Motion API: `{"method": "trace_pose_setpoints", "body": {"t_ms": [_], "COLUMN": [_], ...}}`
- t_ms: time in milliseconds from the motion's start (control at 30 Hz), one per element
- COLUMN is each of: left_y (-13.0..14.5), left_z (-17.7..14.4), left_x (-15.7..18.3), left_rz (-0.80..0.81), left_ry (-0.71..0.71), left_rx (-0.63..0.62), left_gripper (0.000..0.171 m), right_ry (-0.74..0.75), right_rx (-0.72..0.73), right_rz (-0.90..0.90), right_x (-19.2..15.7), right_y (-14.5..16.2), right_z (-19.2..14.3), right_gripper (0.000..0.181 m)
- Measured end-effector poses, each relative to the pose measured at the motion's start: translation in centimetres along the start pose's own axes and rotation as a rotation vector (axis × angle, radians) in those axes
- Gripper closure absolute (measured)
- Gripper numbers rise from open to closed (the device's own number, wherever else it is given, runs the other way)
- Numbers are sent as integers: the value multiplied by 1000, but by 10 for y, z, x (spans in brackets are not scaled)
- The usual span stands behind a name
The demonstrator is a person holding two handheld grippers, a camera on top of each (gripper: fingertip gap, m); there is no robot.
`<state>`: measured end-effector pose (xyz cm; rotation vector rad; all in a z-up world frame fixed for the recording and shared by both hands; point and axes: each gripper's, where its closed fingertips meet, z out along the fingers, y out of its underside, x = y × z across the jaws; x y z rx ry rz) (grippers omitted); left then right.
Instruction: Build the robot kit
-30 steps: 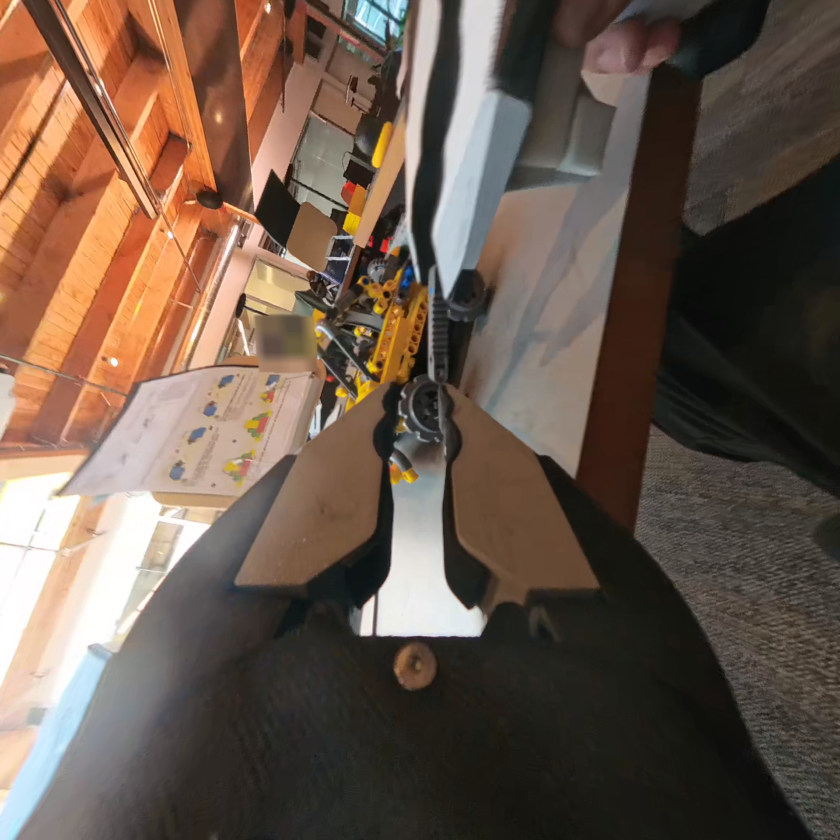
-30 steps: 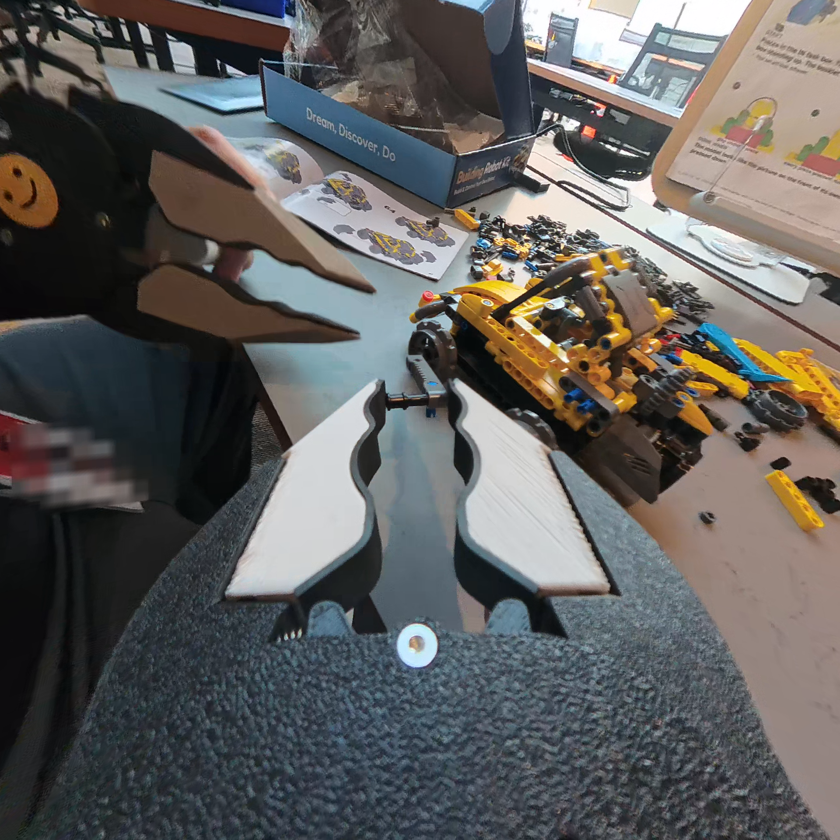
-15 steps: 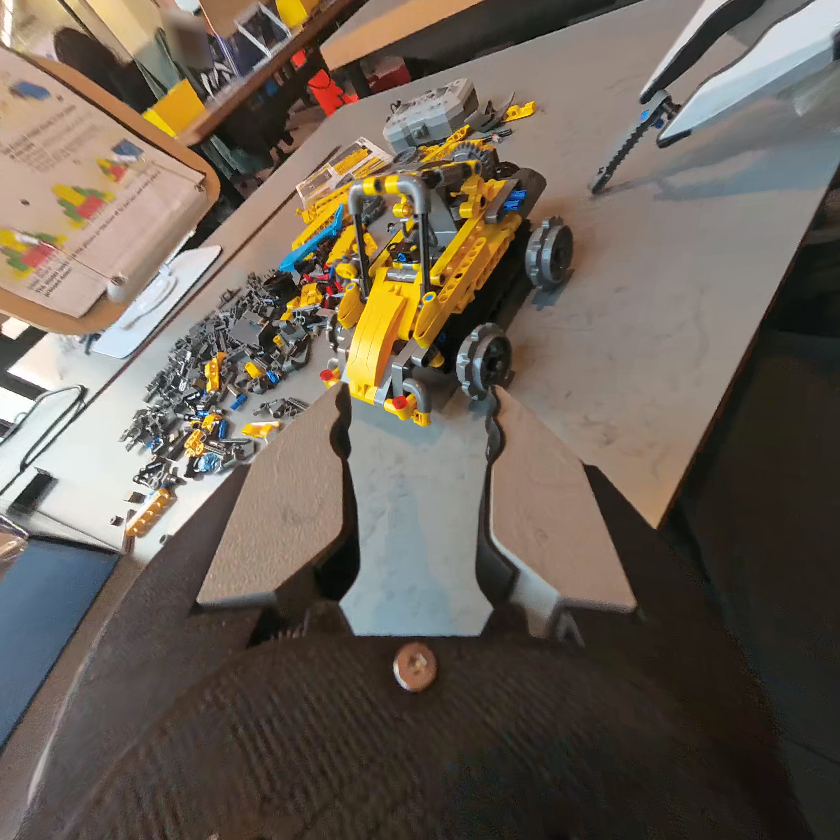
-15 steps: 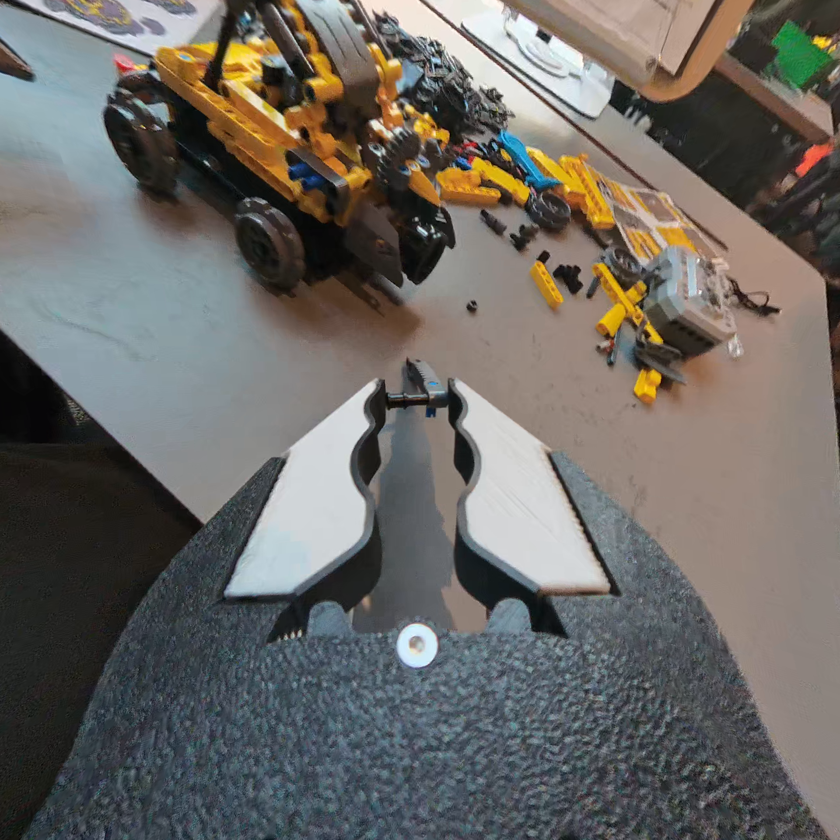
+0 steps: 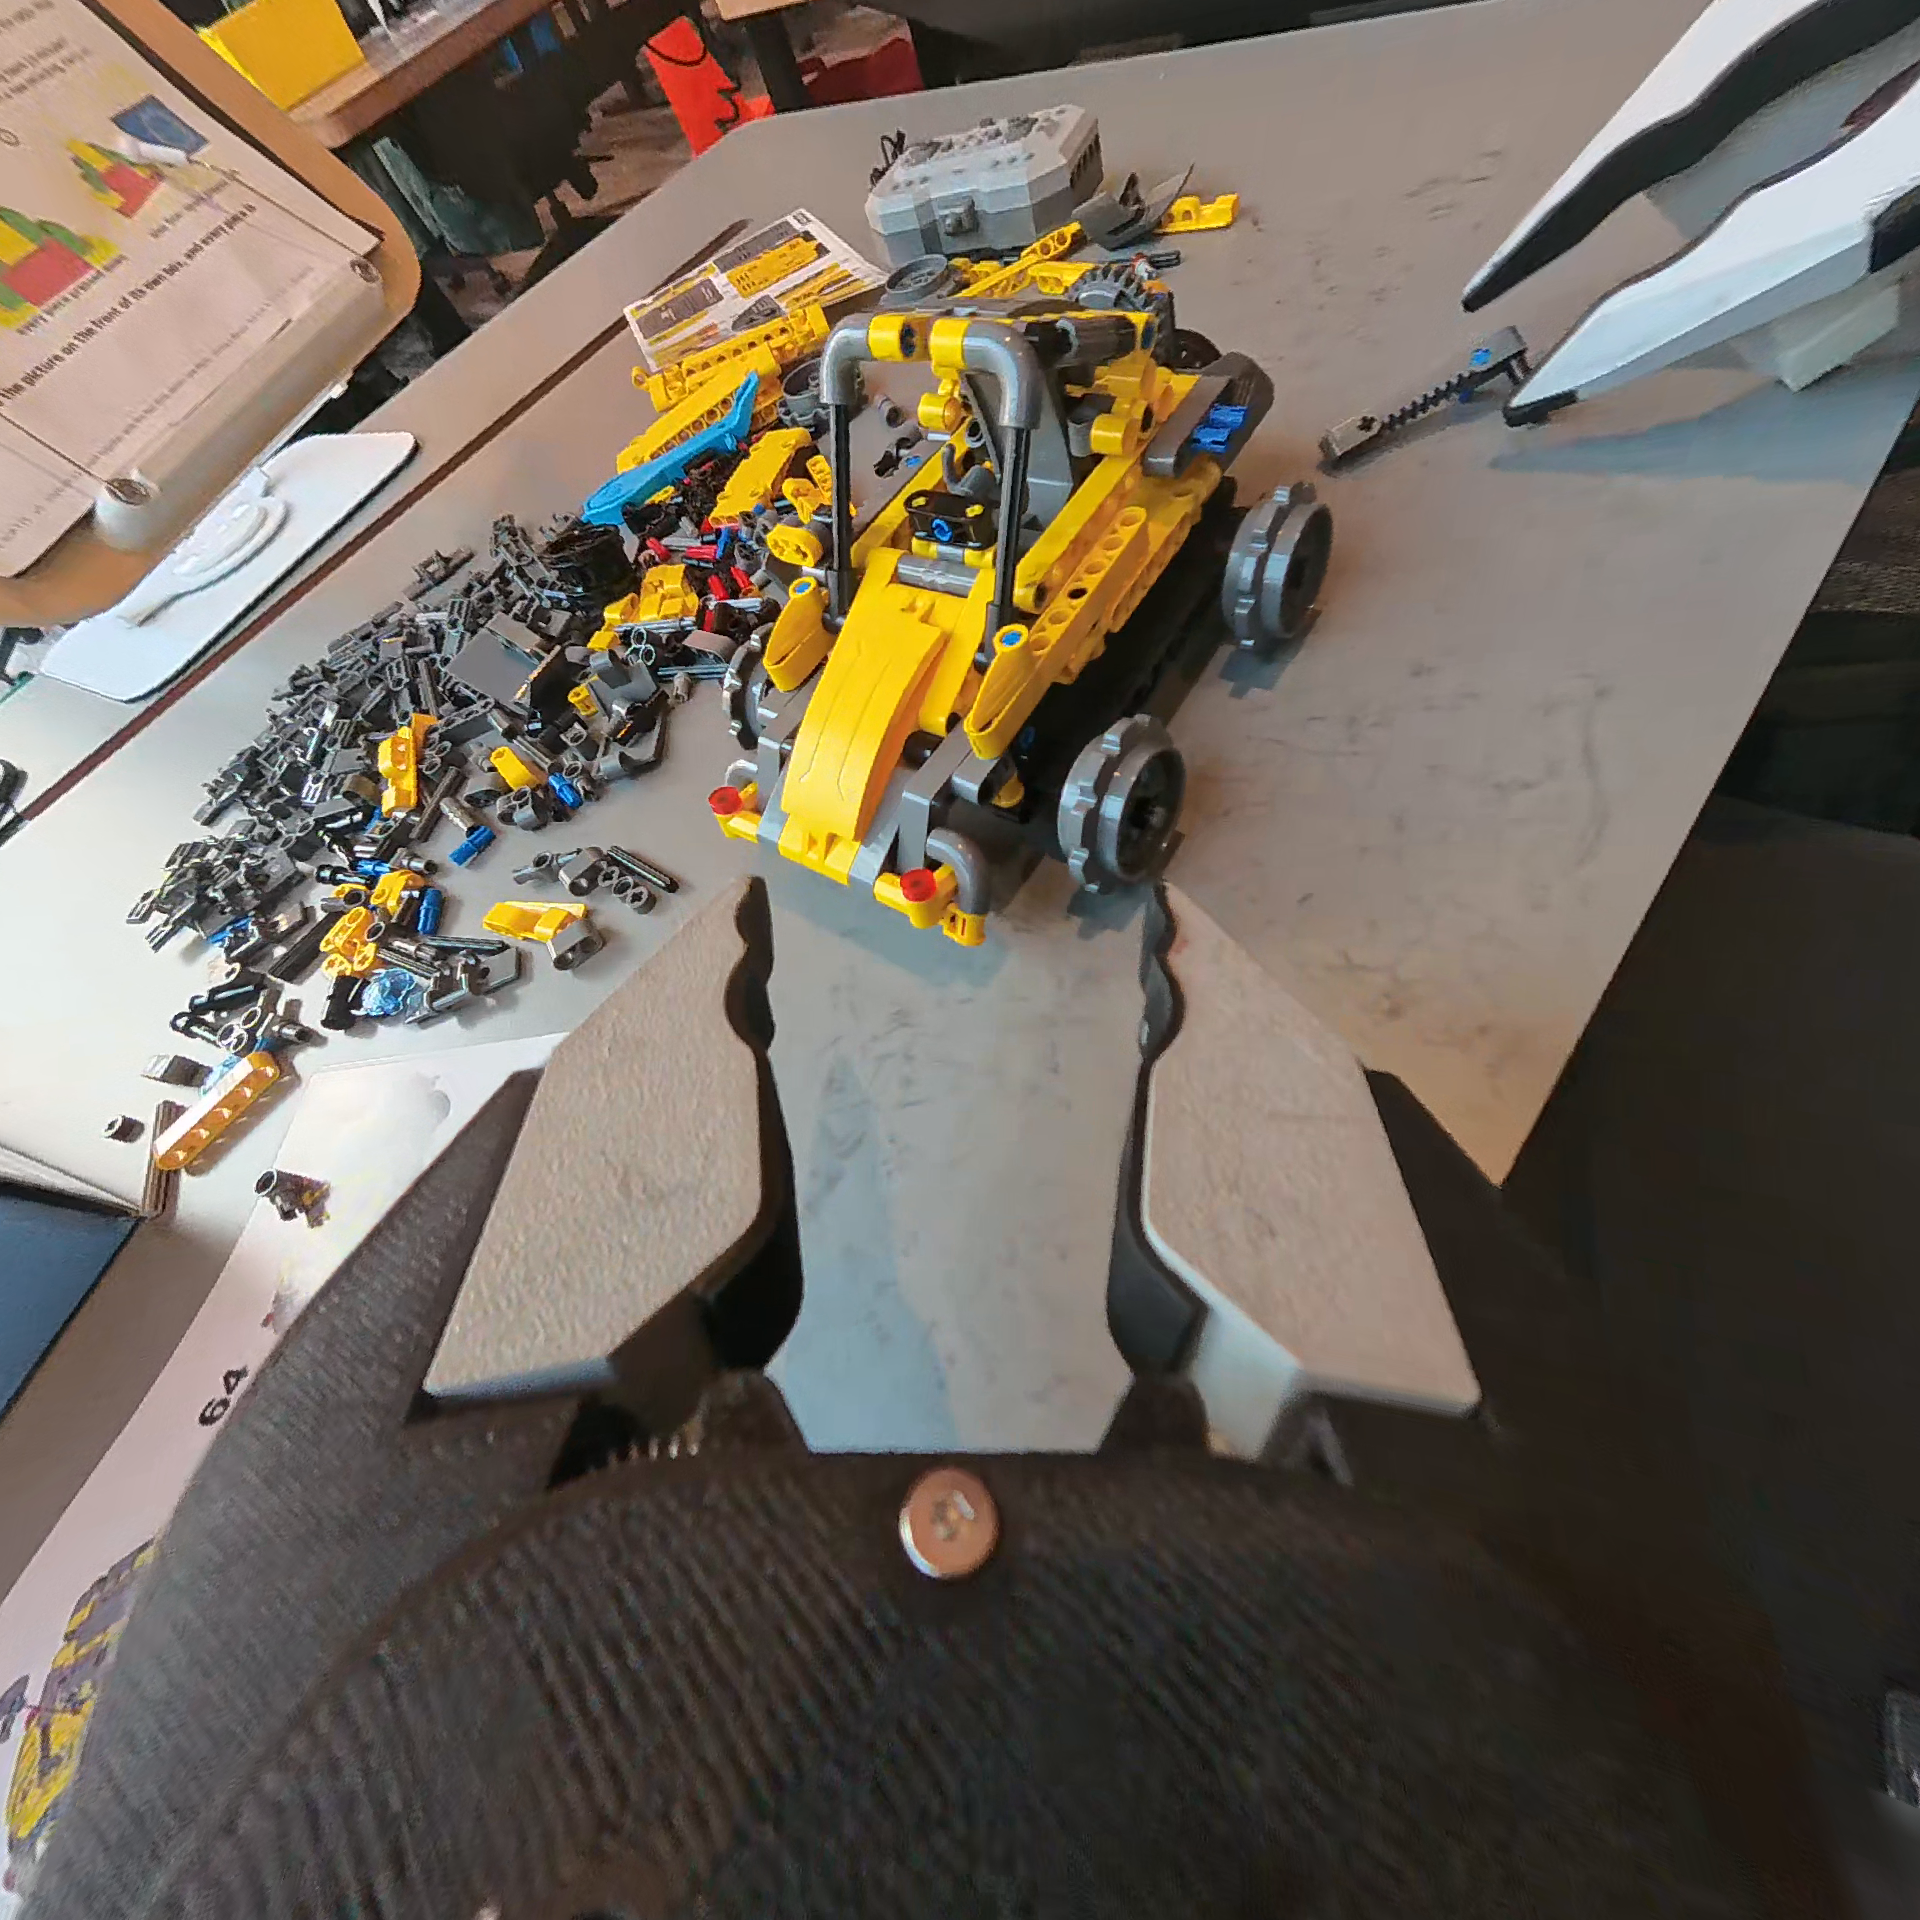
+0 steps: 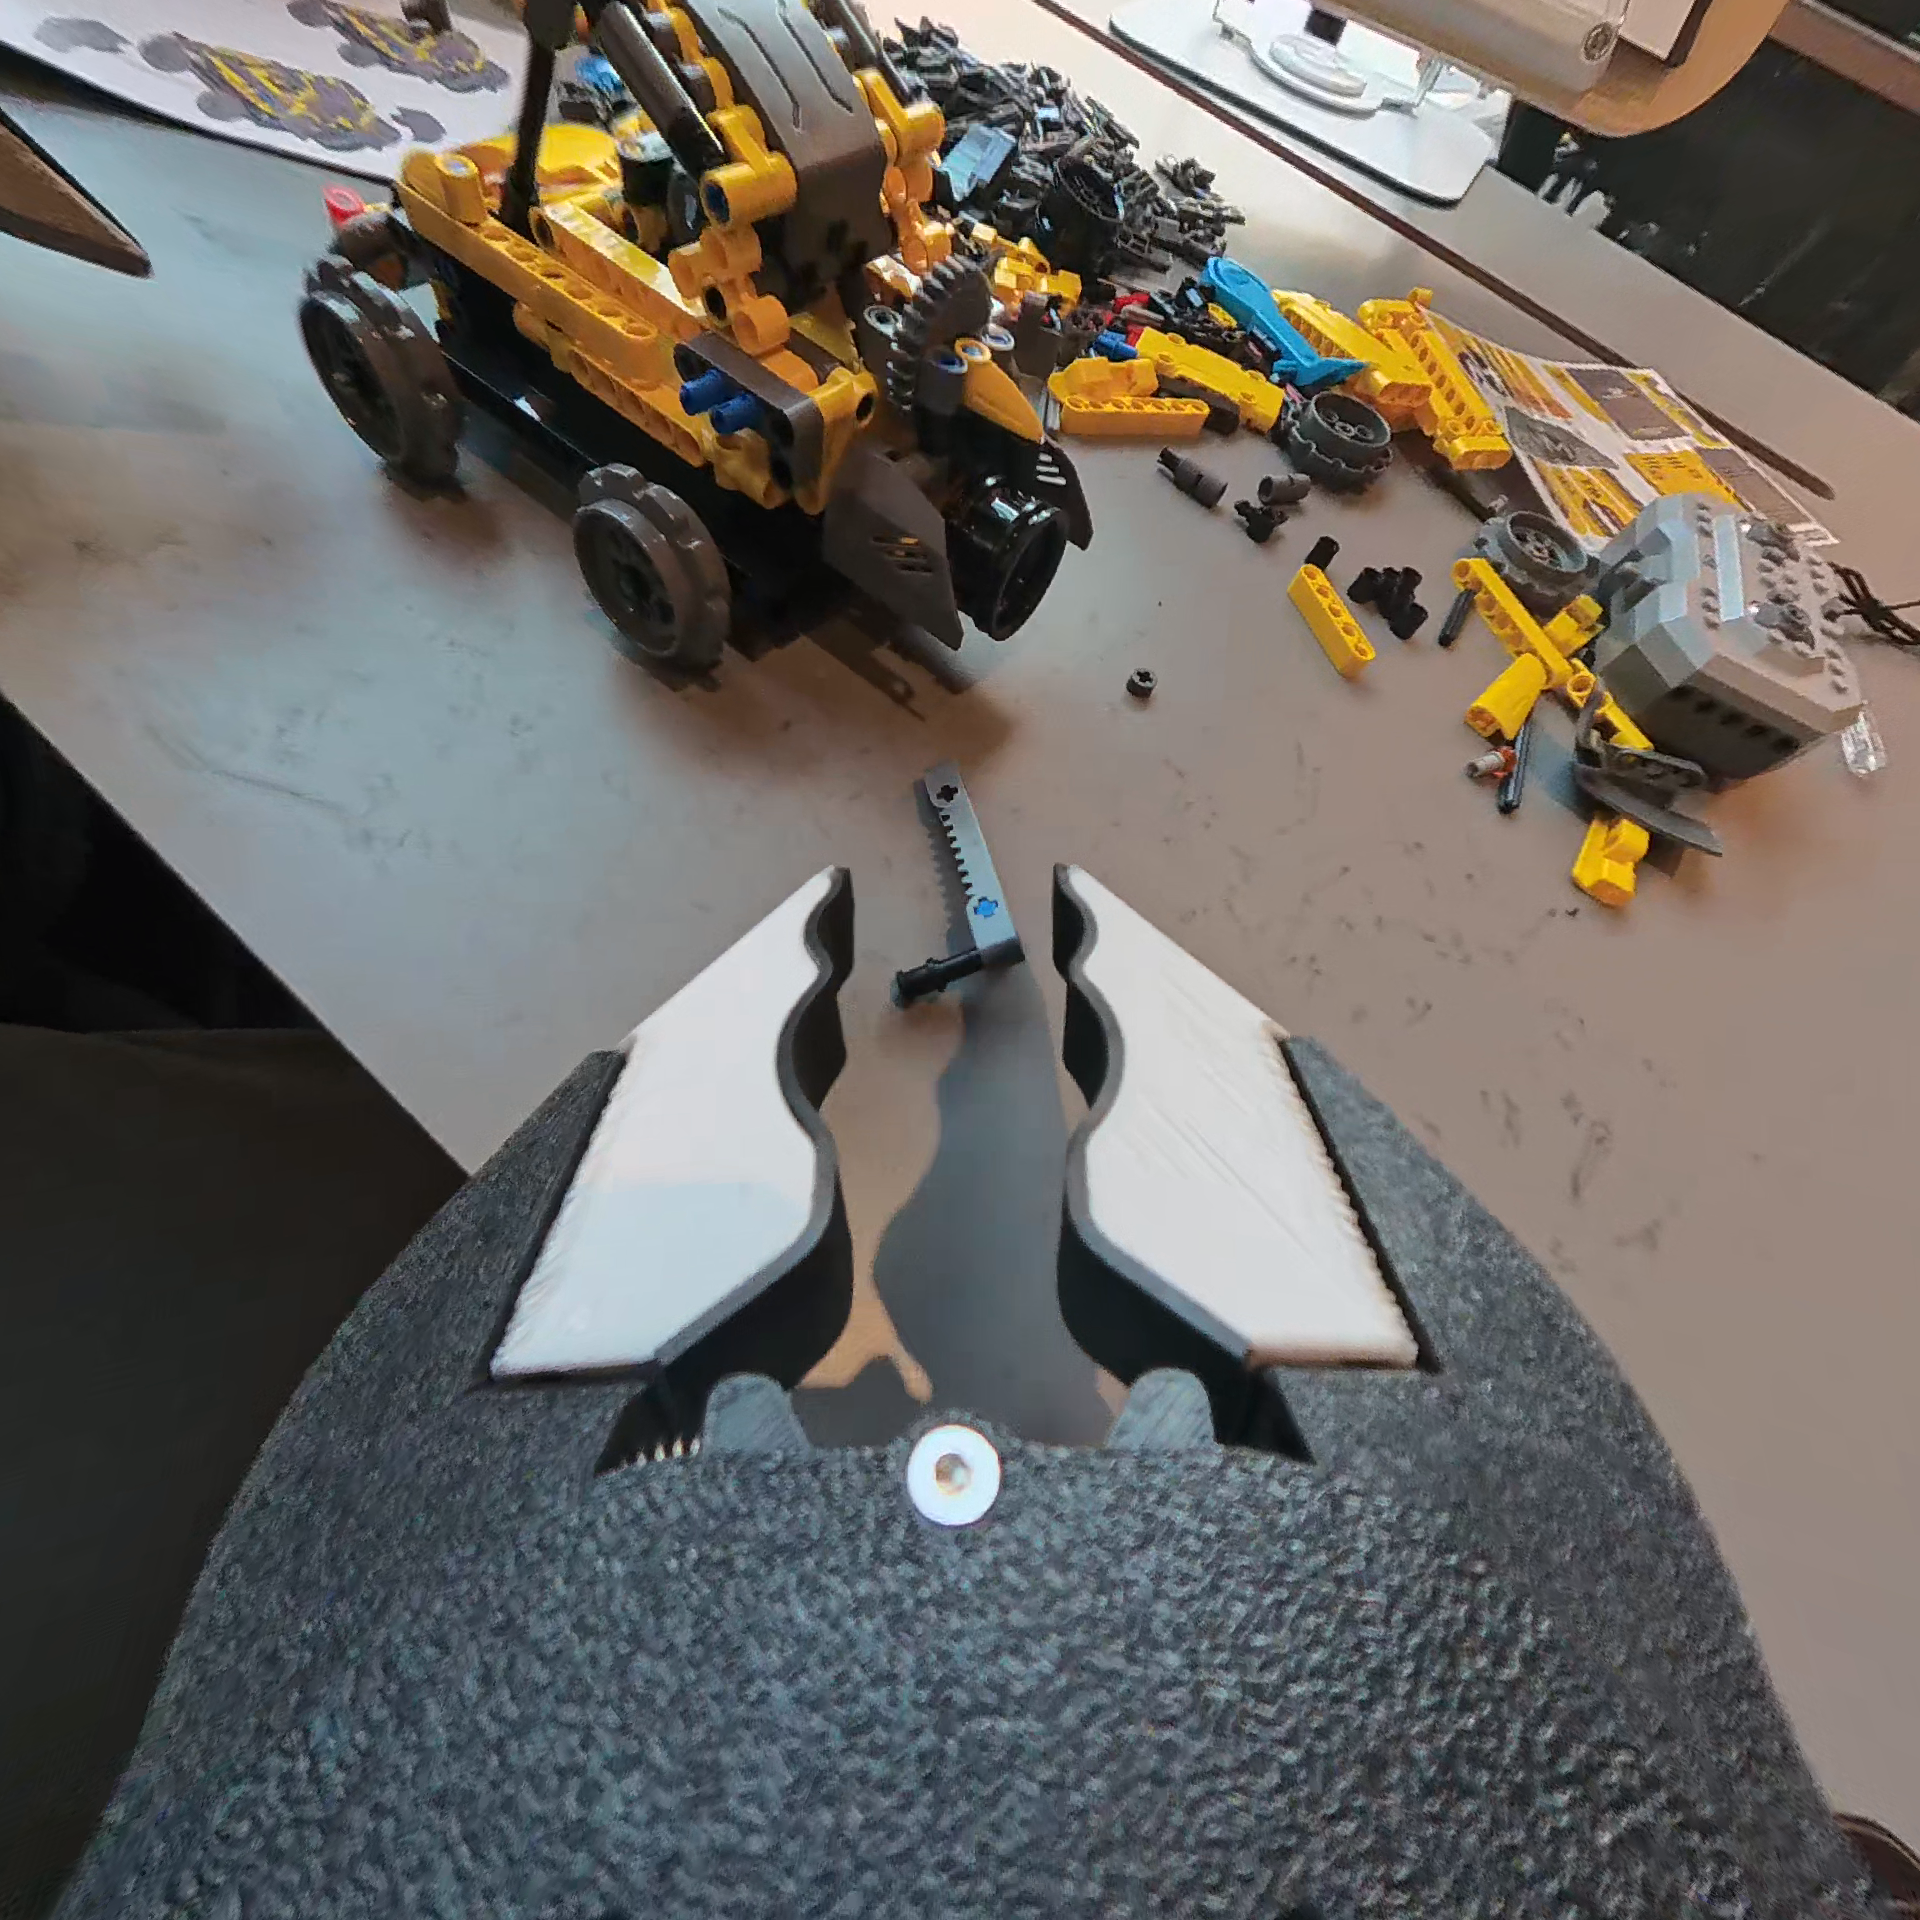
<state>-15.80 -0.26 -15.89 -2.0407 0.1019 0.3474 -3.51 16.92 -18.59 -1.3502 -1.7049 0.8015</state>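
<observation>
A yellow and grey brick-built vehicle stands on the grey table; it also shows in the right wrist view. My left gripper is open and empty, just in front of the vehicle's nose. My right gripper is open, and a dark toothed rack piece with a black pin lies on the table between its fingertips. In the left wrist view the rack lies at the tip of the white right gripper.
Loose black, grey and yellow pieces lie left of the vehicle. A grey motor block and a sticker sheet lie beyond. An instruction booklet lies near left. A picture card on a white stand is far left. The table edge runs right.
My right gripper has opened and let go of the rack piece, which now lies flat on the table. My left gripper has opened wider and drawn back slightly from the vehicle.
</observation>
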Motion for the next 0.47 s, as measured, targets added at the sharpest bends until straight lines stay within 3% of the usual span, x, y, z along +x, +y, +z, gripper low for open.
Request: {"method": "trace_pose_setpoints", "body": {"t_ms": [233, 367, 467], "left_y": [0, 2, 2], "left_z": [-5, -8, -11], "left_x": [-4, -21, -37], "left_rz": [-32, -81, -145], "left_ry": [-15, -125, -248], "left_rx": [14, -22, -81], "left_gripper": [98, 94, 100], "right_ry": [72, 310, 348], "right_rx": [163, 30, -96], "right_rz": [-33, 47, 35], "right_x": [2, 26, 22], "right_y": [-39, -50, -55], "right_z": [-23, -37, -30], "right_gripper": [141, 140, 134]}}
